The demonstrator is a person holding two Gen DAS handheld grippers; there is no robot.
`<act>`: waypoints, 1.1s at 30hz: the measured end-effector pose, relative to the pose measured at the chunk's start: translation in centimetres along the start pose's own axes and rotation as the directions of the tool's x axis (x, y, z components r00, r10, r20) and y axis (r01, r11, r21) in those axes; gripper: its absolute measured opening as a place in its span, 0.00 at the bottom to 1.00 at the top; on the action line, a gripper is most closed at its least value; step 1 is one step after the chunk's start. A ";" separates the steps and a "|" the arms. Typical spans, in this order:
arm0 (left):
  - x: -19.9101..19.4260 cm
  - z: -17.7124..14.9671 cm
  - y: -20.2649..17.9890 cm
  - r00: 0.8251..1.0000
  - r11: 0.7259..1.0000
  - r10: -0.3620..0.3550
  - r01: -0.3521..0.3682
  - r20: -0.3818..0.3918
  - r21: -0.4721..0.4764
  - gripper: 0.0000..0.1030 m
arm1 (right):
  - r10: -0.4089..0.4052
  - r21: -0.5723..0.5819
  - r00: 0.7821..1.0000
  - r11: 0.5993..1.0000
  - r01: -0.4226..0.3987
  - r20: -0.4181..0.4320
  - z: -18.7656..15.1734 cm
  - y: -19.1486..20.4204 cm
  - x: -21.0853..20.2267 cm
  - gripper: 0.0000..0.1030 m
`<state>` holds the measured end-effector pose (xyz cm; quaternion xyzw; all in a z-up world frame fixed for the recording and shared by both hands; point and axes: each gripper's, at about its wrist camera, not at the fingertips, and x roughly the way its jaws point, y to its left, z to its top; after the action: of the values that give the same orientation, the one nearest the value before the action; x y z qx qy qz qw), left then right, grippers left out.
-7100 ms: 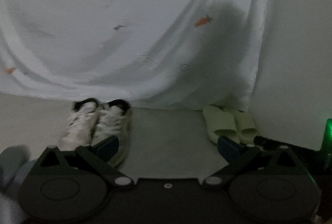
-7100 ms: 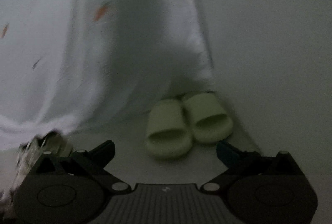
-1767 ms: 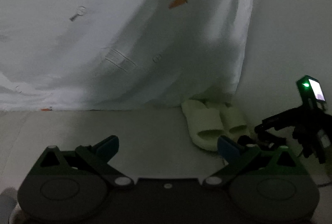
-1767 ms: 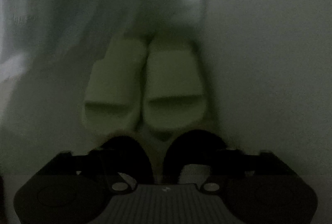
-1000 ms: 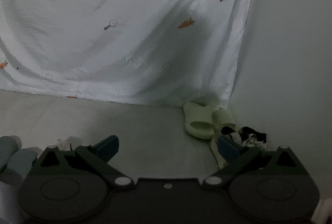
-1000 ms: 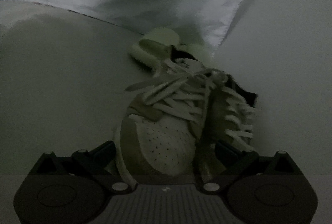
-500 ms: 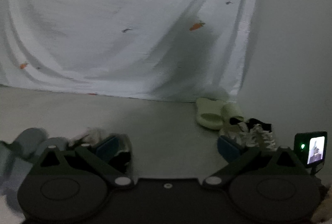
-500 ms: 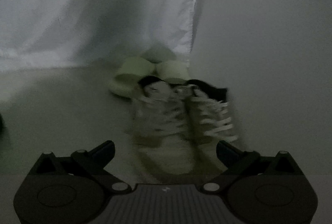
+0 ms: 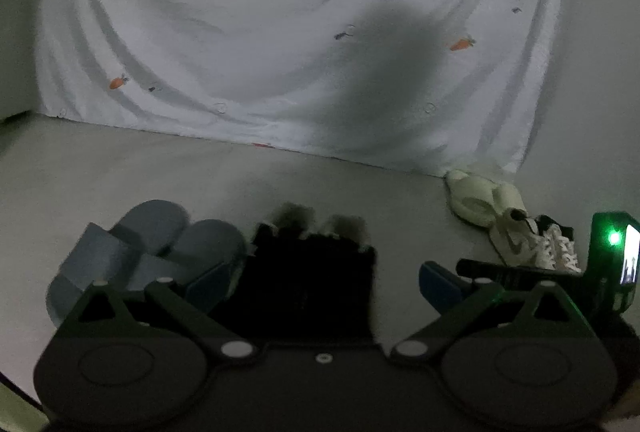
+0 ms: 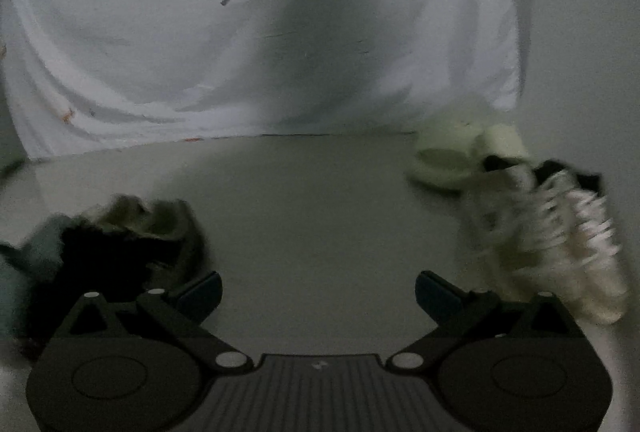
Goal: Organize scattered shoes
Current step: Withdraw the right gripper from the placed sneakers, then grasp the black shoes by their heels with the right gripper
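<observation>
My left gripper is open and low over the floor. A pair of black furry slippers lies between its fingers, and the pads do not press on it. A pair of blue slides sits just to their left. By the right wall, pale green slides stand with white sneakers in front of them. My right gripper has its jaws wide and closing a little, with only bare floor between them. In its view the white sneakers are at the right, blurred, the green slides behind them, and the black slippers at the left.
A white sheet with carrot prints hangs across the back down to the floor. A plain wall closes the right side. The green-lit screen of the right-hand device shows at the left wrist view's right edge. Grey floor lies open between the shoe groups.
Both views have swung left. The right gripper has drawn back from the white sneakers, which stay by the green slides. The blue slides and black slippers have come in front of the left gripper.
</observation>
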<state>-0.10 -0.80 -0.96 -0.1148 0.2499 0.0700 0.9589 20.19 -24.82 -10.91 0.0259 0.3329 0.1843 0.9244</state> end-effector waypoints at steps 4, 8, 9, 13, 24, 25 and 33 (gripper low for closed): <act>1.3 1.4 3.5 1.000 0.999 -0.029 0.028 0.009 0.042 0.99 | 0.089 0.047 0.994 0.995 -0.086 -0.061 1.6 5.2 1.9 0.83; 2.9 3.4 7.9 0.997 0.993 -0.073 0.071 0.012 0.094 0.99 | 0.186 0.168 0.978 0.971 -0.169 -0.091 3.9 9.4 5.0 0.80; 3.3 3.9 8.9 0.996 0.992 -0.084 0.082 0.013 0.100 0.99 | 0.189 0.186 0.976 0.968 -0.167 -0.108 4.5 10.2 6.1 0.79; 5.4 5.7 12.0 0.992 0.987 -0.123 0.122 0.004 0.104 0.99 | 0.168 0.221 0.965 0.968 -0.123 -0.199 6.6 13.2 10.5 0.55; 11.9 7.0 15.9 0.967 0.965 -0.243 0.249 -0.076 0.086 0.99 | -0.020 0.097 0.892 0.993 0.072 -0.451 8.5 17.8 19.2 0.50; 12.2 7.1 16.0 0.965 0.963 -0.249 0.255 -0.078 0.089 0.99 | -0.040 0.083 0.883 0.993 0.089 -0.467 8.6 18.0 19.6 0.49; 12.6 6.3 17.0 0.965 0.967 -0.242 0.248 -0.102 0.057 0.99 | -0.084 0.129 0.839 0.975 0.181 -0.537 7.1 17.1 23.0 0.50</act>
<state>10.48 18.14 -4.98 -0.1147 0.2808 -0.0632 0.9508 35.47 -0.14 -16.41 0.0320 0.5900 0.0898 0.8017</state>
